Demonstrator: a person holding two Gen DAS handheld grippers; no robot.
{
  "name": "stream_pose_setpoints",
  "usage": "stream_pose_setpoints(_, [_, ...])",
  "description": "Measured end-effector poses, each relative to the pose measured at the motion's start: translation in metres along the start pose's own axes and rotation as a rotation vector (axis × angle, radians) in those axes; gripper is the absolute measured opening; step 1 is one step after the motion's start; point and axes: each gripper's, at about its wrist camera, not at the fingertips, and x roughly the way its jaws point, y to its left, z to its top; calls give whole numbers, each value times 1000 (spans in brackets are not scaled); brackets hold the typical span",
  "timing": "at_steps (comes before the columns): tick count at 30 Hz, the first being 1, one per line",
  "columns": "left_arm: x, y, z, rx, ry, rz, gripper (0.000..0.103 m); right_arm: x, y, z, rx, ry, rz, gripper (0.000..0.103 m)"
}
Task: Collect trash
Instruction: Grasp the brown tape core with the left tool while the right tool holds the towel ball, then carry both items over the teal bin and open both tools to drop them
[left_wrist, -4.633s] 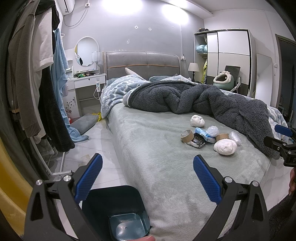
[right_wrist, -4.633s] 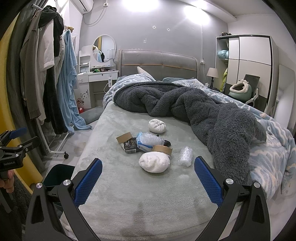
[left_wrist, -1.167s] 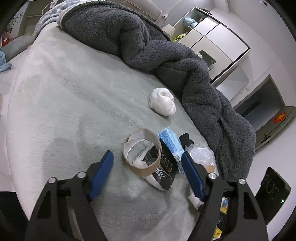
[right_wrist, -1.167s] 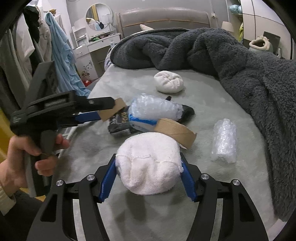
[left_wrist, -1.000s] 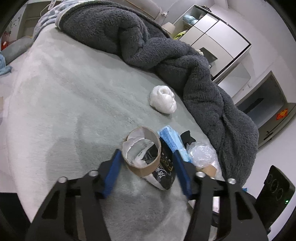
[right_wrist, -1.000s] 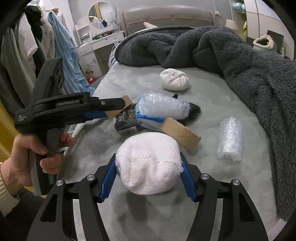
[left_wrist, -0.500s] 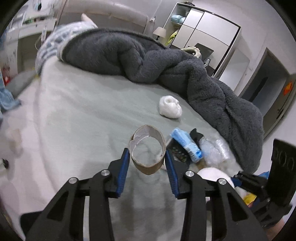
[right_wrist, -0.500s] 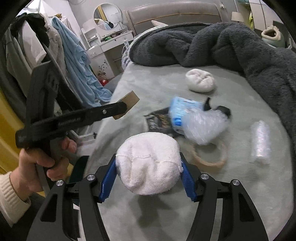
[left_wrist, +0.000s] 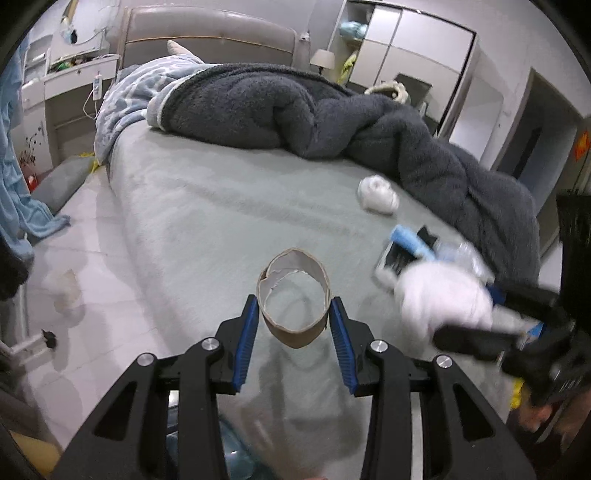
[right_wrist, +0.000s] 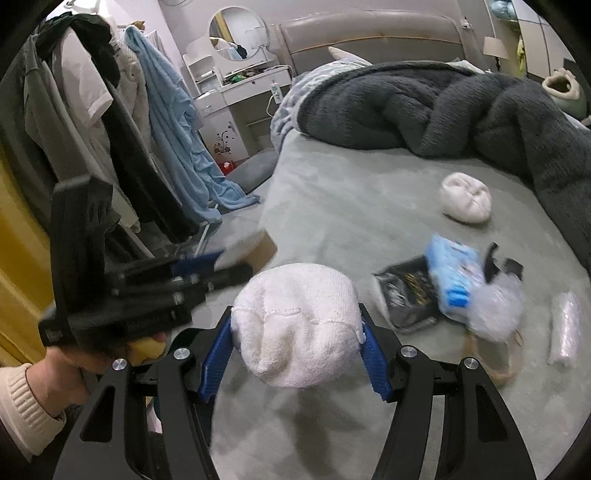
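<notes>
The left gripper (left_wrist: 293, 325) is clamped on the cardboard tape ring (left_wrist: 293, 295), its blue pads pressed flat against the ring's two sides. A second ago those pads stood apart around the ring as it lay on the bed (left_wrist: 207, 221) against the black packet; now the ring hangs clear of the grey cover, with the bedding visible through its hole. Below the gripper's arms, at the bottom edge of the left view, a bluish rim shows (too little of it to name).

The right gripper (right_wrist: 297, 341) grips the white rolled cloth bundle (right_wrist: 297, 325) from both sides, as it did a second ago, but the bundle is now lifted off the bed and sits nearer the bed's edge, closer to the clothes rack (right_wrist: 110, 122). In the right view the left gripper shows blurred at the left, held in a hand (right_wrist: 74, 365) with a cream knitted cuff.

Left behind on the cover lie the black packet (right_wrist: 406, 295), the blue-and-white wrapper (right_wrist: 452, 277) with a wad of clear plastic (right_wrist: 496, 310) against it, a second thin cardboard ring (right_wrist: 495, 358) (half under the plastic), and a roll of clear wrap (right_wrist: 563, 332) off to the right. Further on sits a second white bundle (right_wrist: 467, 197), just short of the dark grey fleece blanket (right_wrist: 424, 103) heaped across the bed before the padded headboard (right_wrist: 369, 33).
</notes>
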Motion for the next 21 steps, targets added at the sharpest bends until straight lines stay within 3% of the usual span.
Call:
stream_pose_setpoints(9, [-22,47,-37,21,70,32,42,36,48,8,-54,55,7,64])
stream_pose_setpoints(15, [-19,81,-65,12,217,95,42,65,76,4,-90,107,24,64])
stream_pose_setpoints(21, [-8,104,-99,4,372,108,42,90,105,0,-124,156,37,64])
